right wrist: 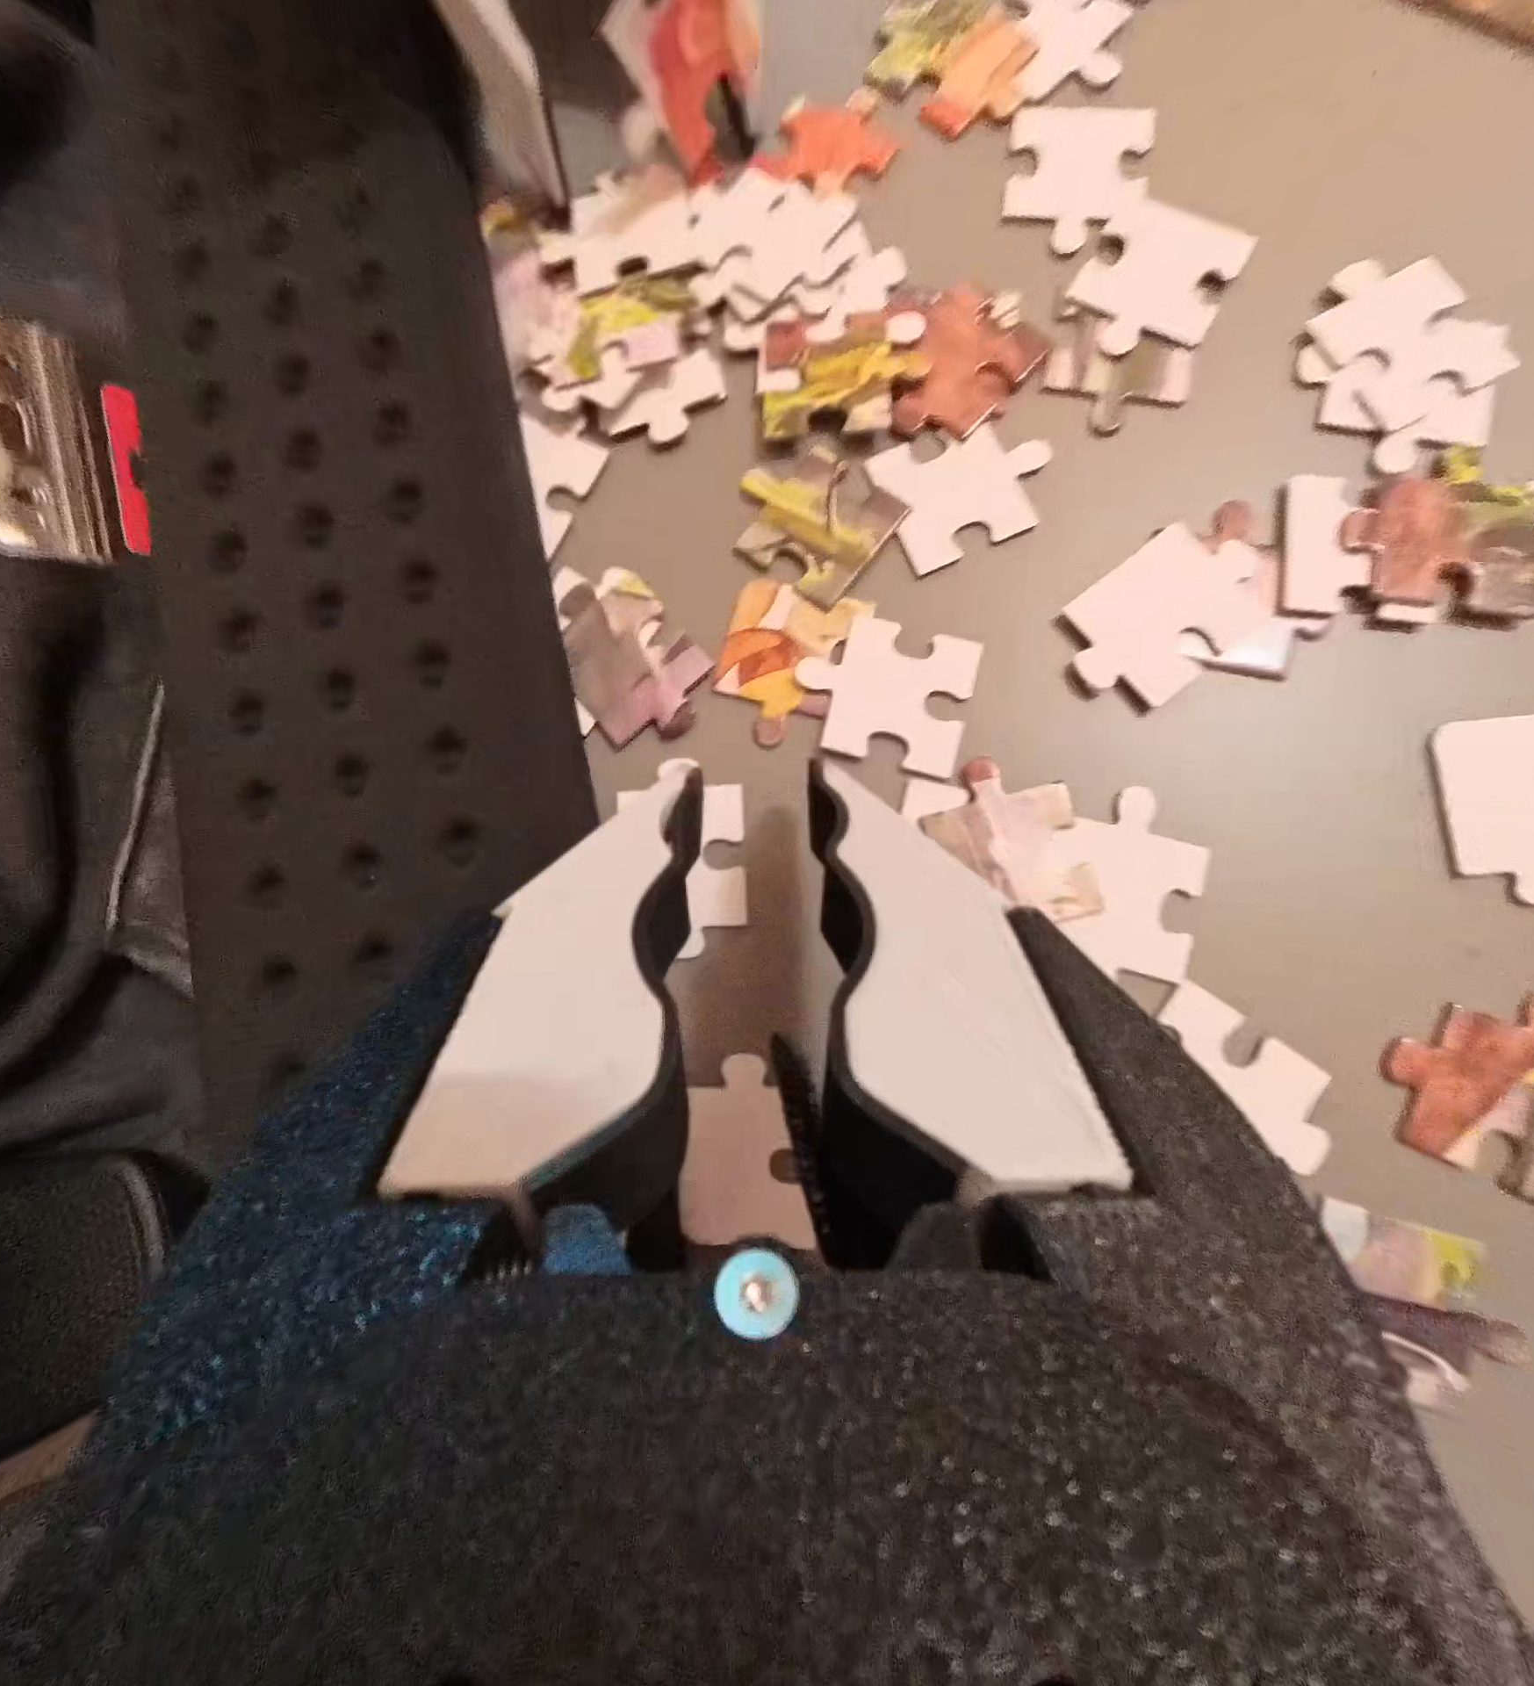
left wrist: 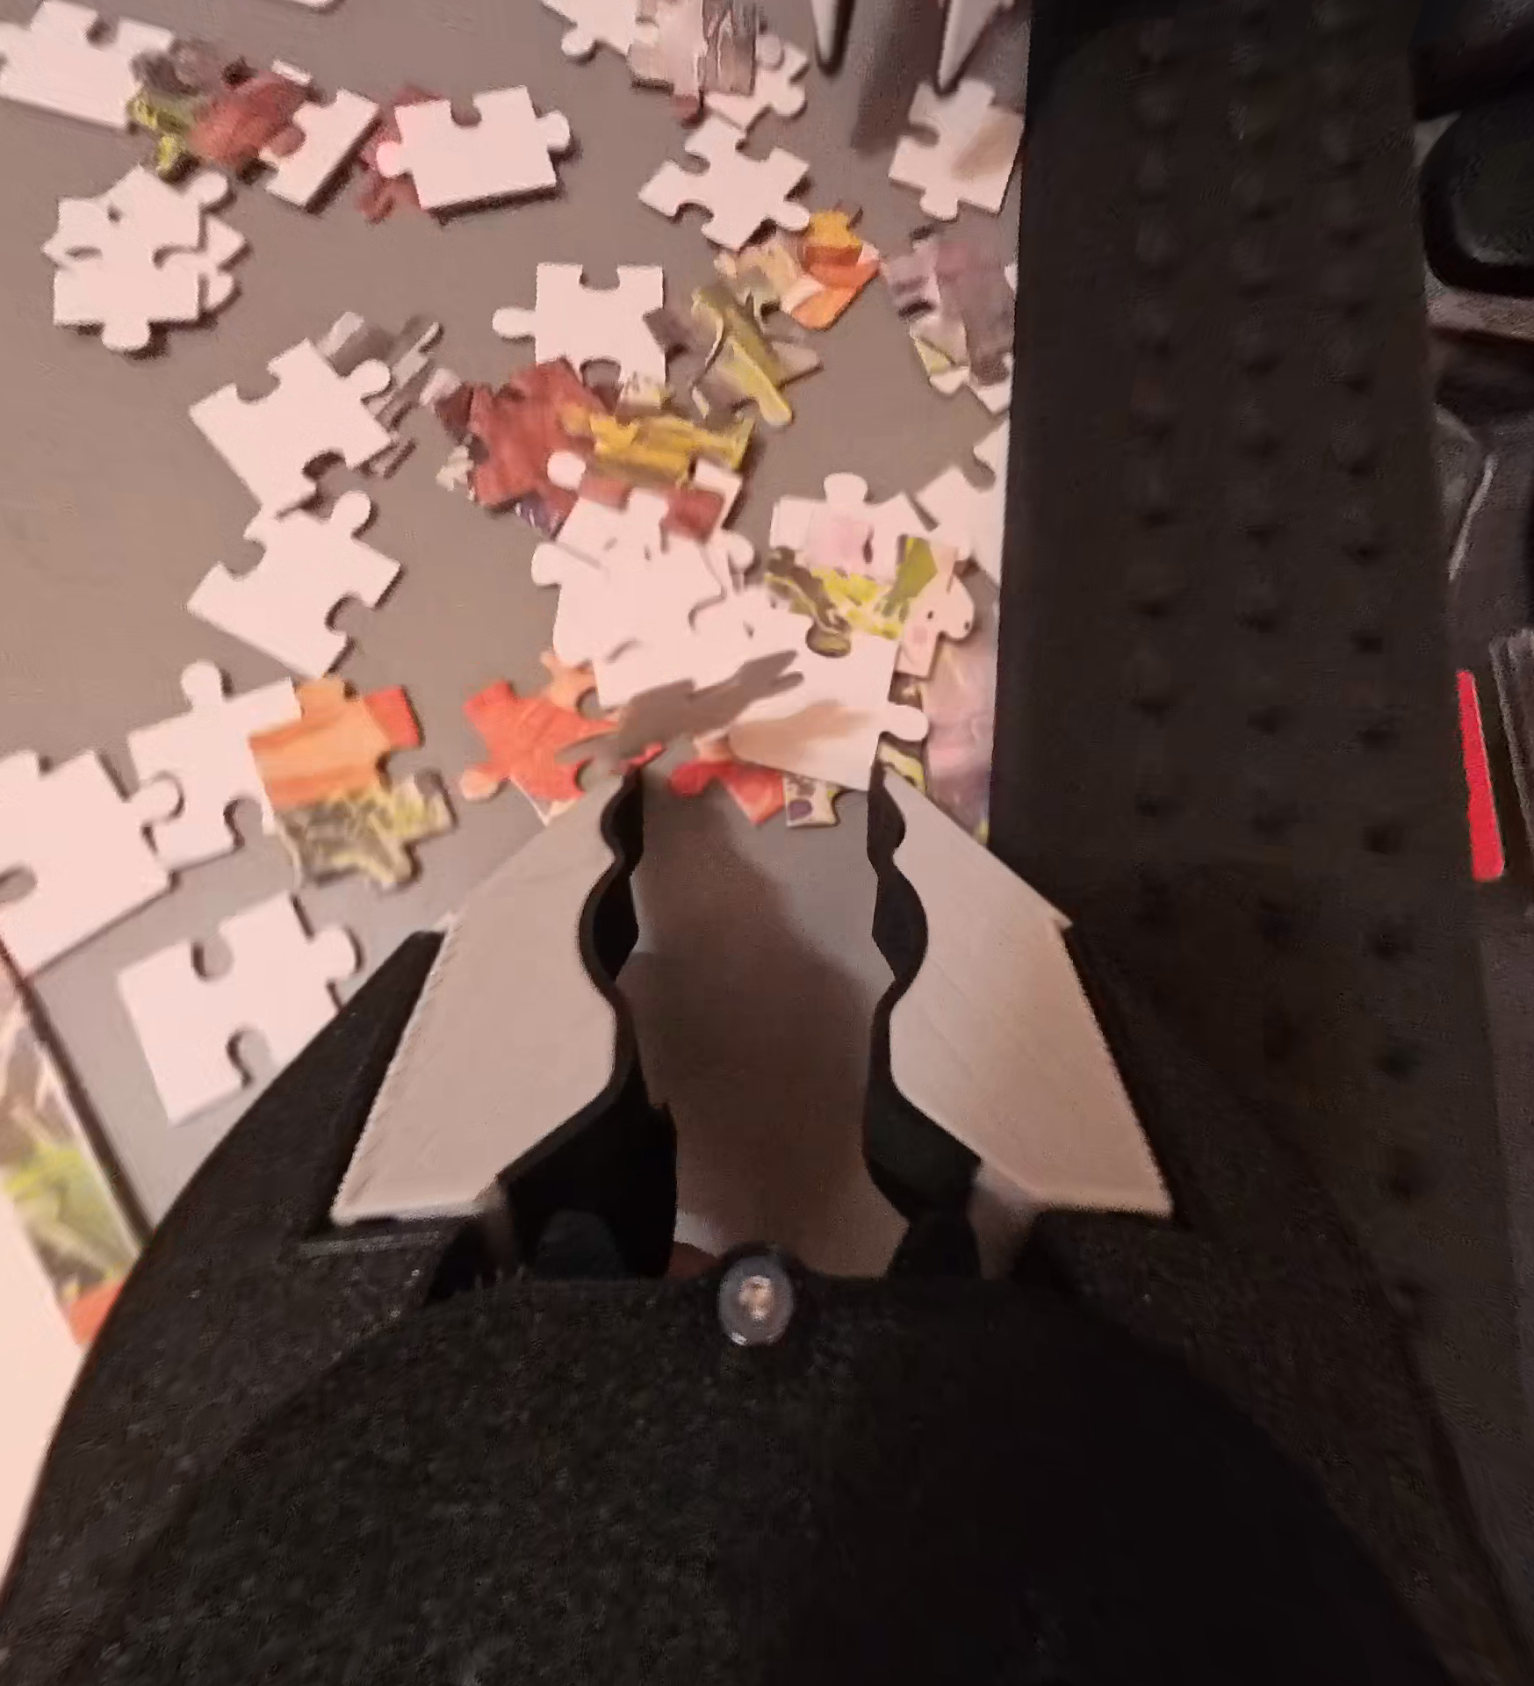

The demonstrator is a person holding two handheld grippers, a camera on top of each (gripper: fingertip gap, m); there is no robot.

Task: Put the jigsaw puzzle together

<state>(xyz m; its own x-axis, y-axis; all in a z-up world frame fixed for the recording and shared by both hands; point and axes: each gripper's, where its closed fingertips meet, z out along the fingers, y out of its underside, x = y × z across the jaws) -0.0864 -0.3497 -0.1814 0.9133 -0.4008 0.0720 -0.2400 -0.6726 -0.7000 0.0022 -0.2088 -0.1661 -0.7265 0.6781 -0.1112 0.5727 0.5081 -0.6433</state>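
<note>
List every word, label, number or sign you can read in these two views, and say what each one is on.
No readable text in either view.
Puzzle pieces: blank white backs or blurred printed artwork; no letters can be made out.
Red tab: plain colour, no marking visible.
Metal plate beside it: too blurred to tell whether it carries any stamp.

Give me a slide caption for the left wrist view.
Open left gripper hovers over scattered jigsaw pieces, many face-down, on a grey table.
</note>
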